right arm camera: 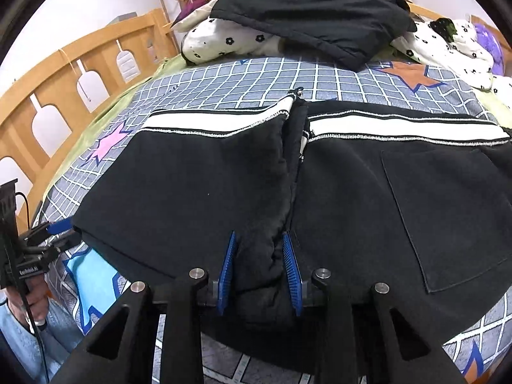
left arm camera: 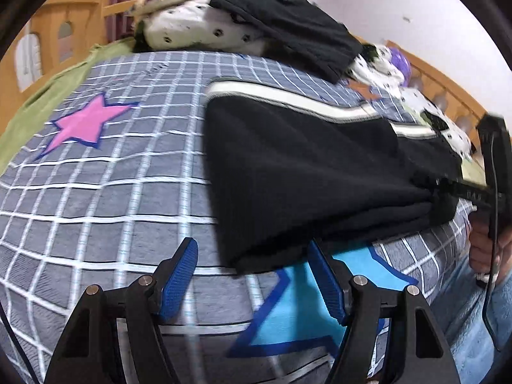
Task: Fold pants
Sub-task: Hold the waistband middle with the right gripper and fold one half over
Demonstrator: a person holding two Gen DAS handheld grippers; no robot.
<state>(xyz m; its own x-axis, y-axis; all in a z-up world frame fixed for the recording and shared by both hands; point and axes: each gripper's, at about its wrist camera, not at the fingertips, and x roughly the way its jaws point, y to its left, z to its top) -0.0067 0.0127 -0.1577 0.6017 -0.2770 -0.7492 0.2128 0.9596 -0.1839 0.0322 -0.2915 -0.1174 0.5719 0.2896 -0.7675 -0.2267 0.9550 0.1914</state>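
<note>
Black pants with a white side stripe lie folded on the grey checked bed cover. In the right wrist view the pants spread wide, with a back pocket at the right. My right gripper is shut on a bunched fold of black cloth at the near edge, and its blue pads press both sides. From the left wrist view the right gripper grips the pants' far right edge. My left gripper stands open at the pants' near corner, which lies between the pads without being pinched. The left gripper shows at that corner.
At the back, a black garment lies on white flowered bedding. A wooden bed rail runs along the left. A person's hand and light blue sleeve are at the near edge. Coloured stars mark the cover.
</note>
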